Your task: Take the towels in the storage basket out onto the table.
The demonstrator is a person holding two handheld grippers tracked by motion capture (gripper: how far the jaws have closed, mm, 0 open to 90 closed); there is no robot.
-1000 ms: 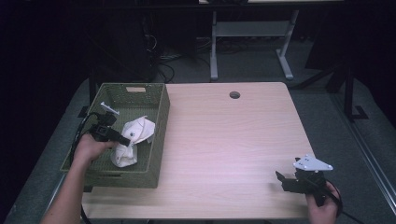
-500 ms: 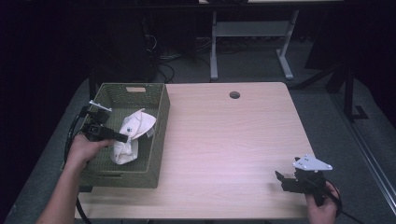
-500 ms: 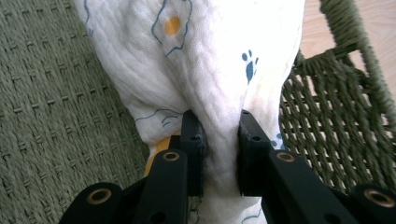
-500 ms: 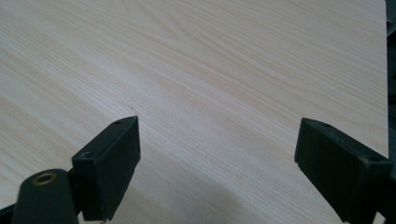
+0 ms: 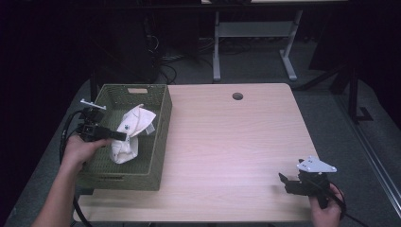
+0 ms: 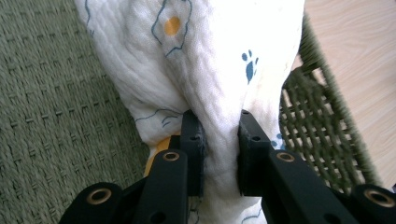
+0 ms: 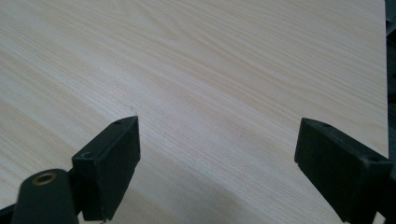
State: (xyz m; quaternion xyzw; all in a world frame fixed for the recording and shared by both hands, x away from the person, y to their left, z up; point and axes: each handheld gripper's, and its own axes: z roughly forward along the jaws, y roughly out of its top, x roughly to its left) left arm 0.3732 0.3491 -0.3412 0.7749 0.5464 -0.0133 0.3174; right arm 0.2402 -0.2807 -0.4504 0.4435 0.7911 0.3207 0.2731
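Observation:
A white cloth [image 5: 130, 132] printed with blue paw marks and orange spots lies bunched in a green woven basket [image 5: 137, 90] at the table's left. My left gripper [image 5: 122, 136] reaches into the basket from the left and is shut on a fold of the cloth [image 6: 210, 70]; in the left gripper view [image 6: 219, 154] both jaws pinch the fabric, with the basket's weave to the left and its wall [image 6: 313, 130] to the right. My right gripper [image 5: 283, 180] rests near the table's front right corner. It stands open [image 7: 217, 163] over bare wood with nothing between its jaws.
The light wooden table [image 5: 227, 137] has a round cable hole [image 5: 237, 96] near its far edge. Its right edge [image 7: 385, 84] runs close beside the right gripper. A metal-framed stand [image 5: 255, 33] stands on the dark floor behind the table.
The left gripper has shifted slightly to the left and back with the cloth still pinched, pulling the fabric up. The right gripper has stayed in place.

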